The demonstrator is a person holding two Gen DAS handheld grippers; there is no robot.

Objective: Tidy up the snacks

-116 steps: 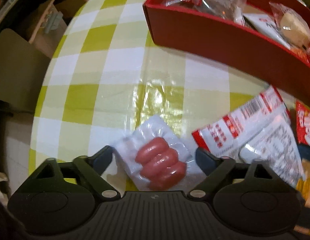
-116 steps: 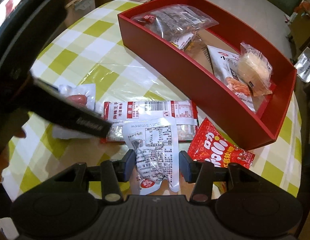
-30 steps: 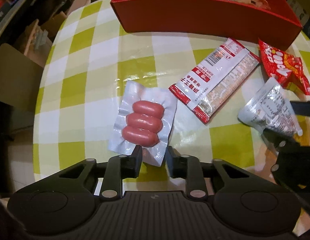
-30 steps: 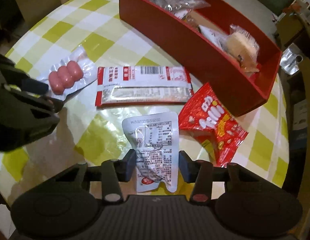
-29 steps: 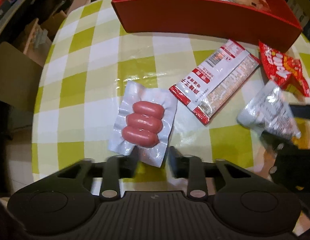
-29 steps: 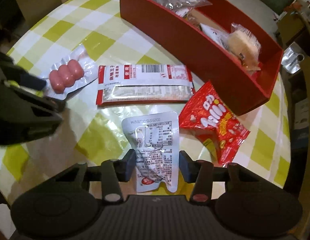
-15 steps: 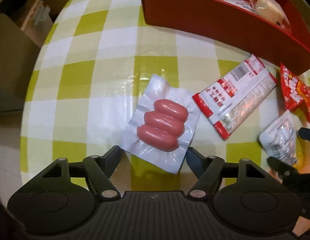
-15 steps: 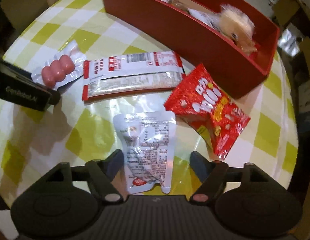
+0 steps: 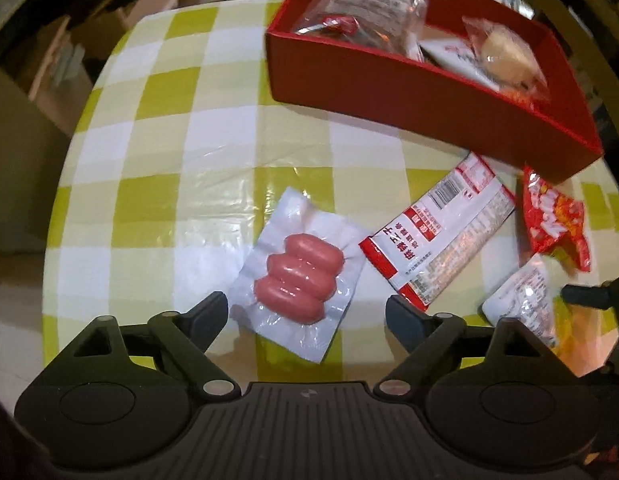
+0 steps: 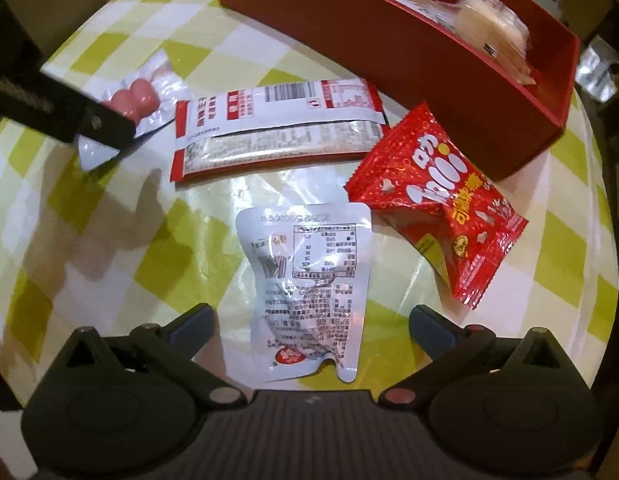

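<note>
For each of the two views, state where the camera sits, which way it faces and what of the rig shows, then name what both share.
Left wrist: rides on the left gripper, looking steeply down at the sausage pack lying between its opening jaws, untouched; the right gripper's edge shows at far right.
Right wrist: rides on the right gripper, looking steeply down at the silver pouch between its opening jaws; the left gripper crosses at upper left.
Shared: the red box, long white-and-red packet, red snack bag, the sausage pack, the silver pouch, the checked tablecloth.
</note>
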